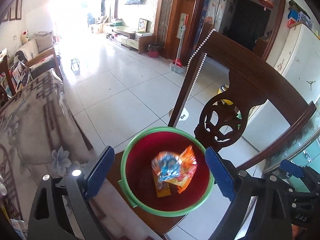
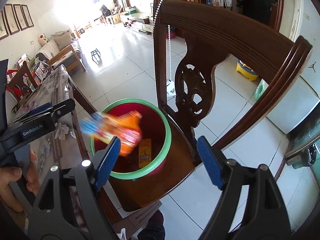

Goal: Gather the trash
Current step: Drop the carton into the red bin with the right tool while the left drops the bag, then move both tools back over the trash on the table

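Observation:
A red bucket with a green rim [image 1: 125, 160] [image 2: 168, 132] stands on a dark wooden chair seat [image 2: 176, 176]. My left gripper [image 1: 159, 151] hangs open right above its mouth, with nothing between the blue pads. A blurred orange and blue snack wrapper [image 1: 174, 168] [image 2: 112, 128] is loose over the bucket opening and touches neither gripper. A yellow wrapper [image 1: 163, 191] [image 2: 145, 153] lies flat on the bucket floor. My right gripper [image 2: 159, 140] is open and empty, just to the right of the bucket. Its blue pad [image 1: 290, 166] shows at the right edge of the left wrist view.
The carved chair back [image 1: 240, 84] [image 2: 220, 32] rises just behind the bucket, with a bead chain [image 2: 158, 12] hung on its corner. A table with a floral cloth [image 1: 30, 120] [image 2: 52, 100] borders the left. A hand [image 2: 12, 178] holds the left gripper [image 2: 60, 108]. White tiled floor [image 1: 120, 92] lies beyond.

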Motion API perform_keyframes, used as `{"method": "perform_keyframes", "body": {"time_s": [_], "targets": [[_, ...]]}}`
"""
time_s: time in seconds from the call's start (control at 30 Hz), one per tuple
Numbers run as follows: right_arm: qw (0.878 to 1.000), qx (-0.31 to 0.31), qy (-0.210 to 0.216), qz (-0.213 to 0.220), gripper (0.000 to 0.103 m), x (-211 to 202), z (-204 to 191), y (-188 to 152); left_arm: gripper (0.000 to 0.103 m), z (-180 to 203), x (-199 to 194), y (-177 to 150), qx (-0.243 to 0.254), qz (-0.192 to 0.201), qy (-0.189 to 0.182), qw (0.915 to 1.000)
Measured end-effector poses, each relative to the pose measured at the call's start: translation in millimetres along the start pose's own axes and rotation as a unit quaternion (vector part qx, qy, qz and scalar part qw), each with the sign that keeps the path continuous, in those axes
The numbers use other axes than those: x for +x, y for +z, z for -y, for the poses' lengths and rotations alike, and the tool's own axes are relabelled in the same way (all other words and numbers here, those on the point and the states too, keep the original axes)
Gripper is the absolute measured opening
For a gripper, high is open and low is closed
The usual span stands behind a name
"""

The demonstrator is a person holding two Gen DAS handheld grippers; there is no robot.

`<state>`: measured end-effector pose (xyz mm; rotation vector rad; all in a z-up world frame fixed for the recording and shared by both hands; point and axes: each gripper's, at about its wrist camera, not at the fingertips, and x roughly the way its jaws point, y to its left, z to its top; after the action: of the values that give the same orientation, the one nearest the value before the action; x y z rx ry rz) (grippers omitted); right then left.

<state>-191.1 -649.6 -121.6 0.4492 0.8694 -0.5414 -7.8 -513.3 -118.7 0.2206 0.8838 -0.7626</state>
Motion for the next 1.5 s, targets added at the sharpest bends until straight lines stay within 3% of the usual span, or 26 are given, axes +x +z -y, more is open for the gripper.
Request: {"method": "perform_keyframes", "body": {"time_s": [0.13, 0.3, 0.53, 0.83, 1.0, 1.1, 1.23, 1.33, 1.5], "targets": [[1.0, -0.008, 0.016, 0.007, 0.077, -5.3, -16.0, 1.6, 0.088, -18.8, -29.9, -8.6, -0.019, 0.013, 0.006, 0.9997], [0.998, -0.031, 0.054, 0.008, 0.077, -4.1, -58.8, 2.5, 0.088, -64.7, -89.5, -27.3, -0.057, 0.04, 0.047, 0.9964], [0.99, -0.087, 0.114, -0.002, 0.078, -0.6, -150.8, -7.2, 0.088, -149.6, -167.0, -69.4, -0.124, 0.068, 0.129, 0.9816], [0.972, -0.161, 0.174, -0.01, 0.078, -24.5, -284.8, -46.5, 0.088, -273.8, -255.1, -155.1, -0.221, 0.072, 0.22, 0.9473], [0.964, -0.191, 0.186, -0.015, 0.079, -43.0, -340.0, -76.3, 0.088, -356.9, -294.6, -211.8, -0.279, 0.056, 0.283, 0.9161], [0.961, -0.204, 0.187, -0.015, 0.08, -54.6, -364.2, -93.5, 0.088, -407.5, -304.8, -242.0, -0.303, 0.033, 0.312, 0.9], [0.963, -0.203, 0.179, -0.019, 0.081, -63.8, -383.7, -112.6, 0.088, -461.3, -300.5, -270.1, -0.321, 0.002, 0.329, 0.8882], [0.965, -0.198, 0.171, -0.023, 0.081, -68.7, -394.4, -124.8, 0.088, -490.5, -289.9, -285.0, -0.322, -0.02, 0.331, 0.8867], [0.967, -0.182, 0.171, -0.05, 0.081, -68.3, -405.2, -137.6, 0.088, -522.9, -266.6, -294.1, -0.316, -0.048, 0.319, 0.8922]]}}
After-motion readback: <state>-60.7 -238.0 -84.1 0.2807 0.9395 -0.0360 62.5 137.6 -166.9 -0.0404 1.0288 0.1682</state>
